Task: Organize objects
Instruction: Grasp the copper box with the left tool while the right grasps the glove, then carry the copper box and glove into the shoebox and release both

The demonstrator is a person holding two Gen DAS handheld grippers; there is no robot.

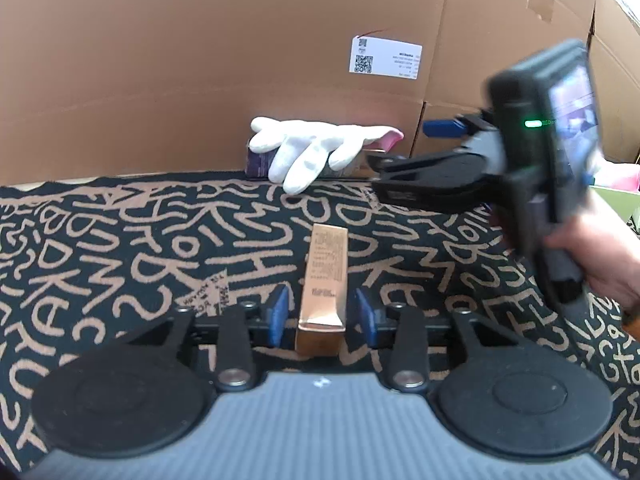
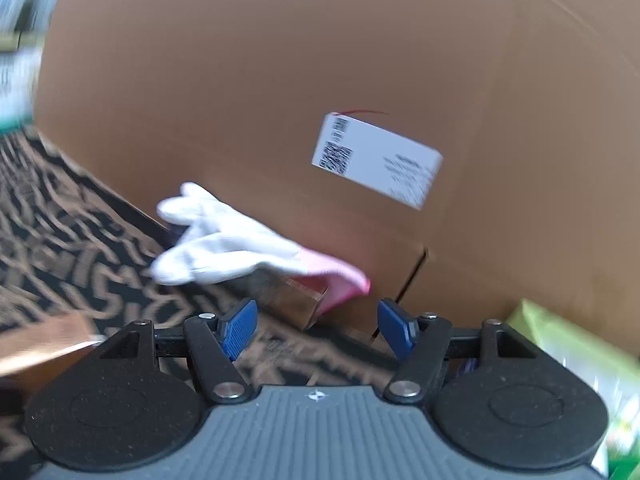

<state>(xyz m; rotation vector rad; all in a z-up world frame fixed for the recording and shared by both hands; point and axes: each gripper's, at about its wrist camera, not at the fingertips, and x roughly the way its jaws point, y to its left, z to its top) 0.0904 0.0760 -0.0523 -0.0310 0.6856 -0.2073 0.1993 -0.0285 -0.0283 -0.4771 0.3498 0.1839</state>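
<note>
Left wrist: gold box (image 1: pixel 323 280) lengthwise, pointing away

- Rose-gold cartons (image 1: pixel 323 280): two; the second (image 2: pixel 298 300) lies under the glove.
- White glove with pink cuff (image 1: pixel 316 148): one.
- Dark purple box (image 1: pixel 260 160): one.
- Cardboard boxes (image 1: pixel 200 60): two.
- Shipping label (image 1: pixel 385 57): one.
- Handheld tools (image 1: pixel 322 316): two.

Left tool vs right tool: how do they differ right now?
The left tool brackets the gold box, pads just clear of its sides; the right tool holds nothing. Left stands narrower, right wider. Left points at the box, right toward the white glove. Both have blue pads.
</note>
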